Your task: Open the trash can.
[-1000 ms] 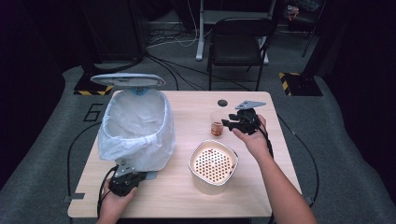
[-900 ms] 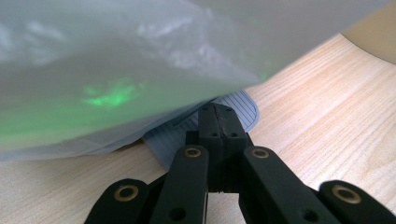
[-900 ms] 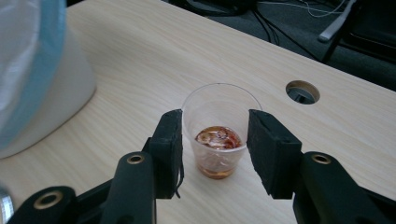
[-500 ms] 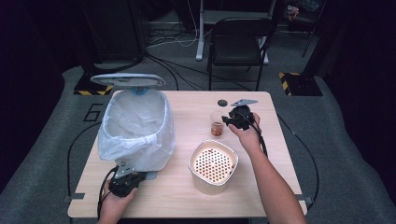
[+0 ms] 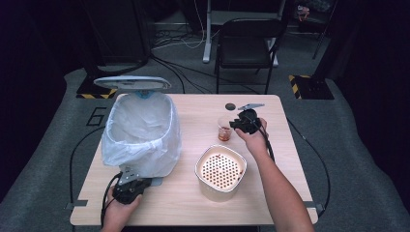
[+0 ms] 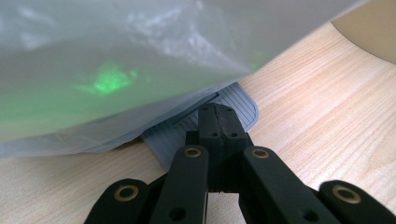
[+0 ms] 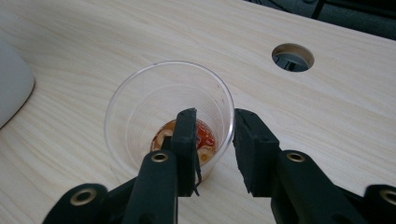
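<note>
The right claw [image 7: 212, 140] straddles the rim of the clear cup [image 7: 140, 107], one jaw inside, one outside; its jaws have just been closing. The cup stands on the desk [image 5: 193, 116] beside the perforated container [image 5: 221, 171]. The left claw [image 6: 217, 122] is closed, empty, at the bin's pedal [image 6: 173, 135]. A "6" [image 5: 96, 116] marks the floor.

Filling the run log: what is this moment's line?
right tongs: closing astride clear cup wall, not gripping | left tongs: shut on bin pedal

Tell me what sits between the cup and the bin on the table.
Nothing: in the high view the stretch of table from the cup across to the bin is bare wood. The perforated bowl sits nearer the person, off that line.
</note>
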